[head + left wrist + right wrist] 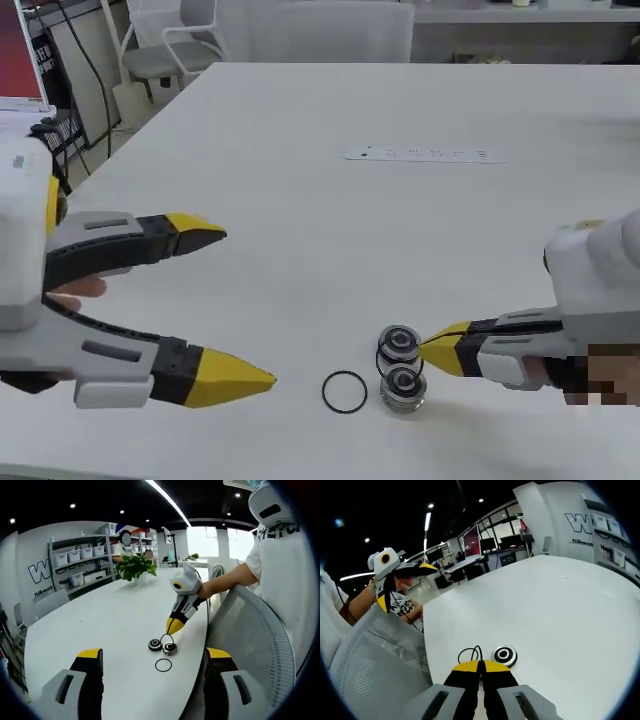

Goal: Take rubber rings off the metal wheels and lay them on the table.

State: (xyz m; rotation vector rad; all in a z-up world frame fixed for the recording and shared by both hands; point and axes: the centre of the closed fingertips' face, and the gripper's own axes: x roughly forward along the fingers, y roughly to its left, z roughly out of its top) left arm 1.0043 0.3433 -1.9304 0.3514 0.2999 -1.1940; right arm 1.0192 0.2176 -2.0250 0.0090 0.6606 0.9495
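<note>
Step in hand (judged): drawing a rubber ring off a wheel; one ring already lies flat.
Right gripper (430, 350): comes in from 3 o'clock with its jaws pressed together on the pinched ring (469, 650), tip between the two wheels.
Pinched ring: a thin black loop standing out from the jaw tips. Whether it has cleared its wheel cannot be told.
Far wheel (400, 341): at 12 o'clock of the near wheel (404, 386), the two just beside each other.
Loose ring (344, 391): flat on the surface (330, 220), at 9 o'clock of the near wheel, near it but apart.
Left gripper (248, 306): off at 9 o'clock, well apart from the wheels, jaws spread wide and holding nothing.
Technique (judged): keep the pinch firm and peel slowly up and away from the wheel rather than dragging sideways. The wheels stand loose and would likely slide or tip with the pull. The idle left jaws could come in from 9 o'clock to steady the wheel.
Placement (judged): carry the ring toward 9 o'clock, beside the loose ring and not across it. Part the jaws only when it lies flat on the surface.
Risk (judged): stretched rubber may snap back and knock a wheel, which could roll.
</note>
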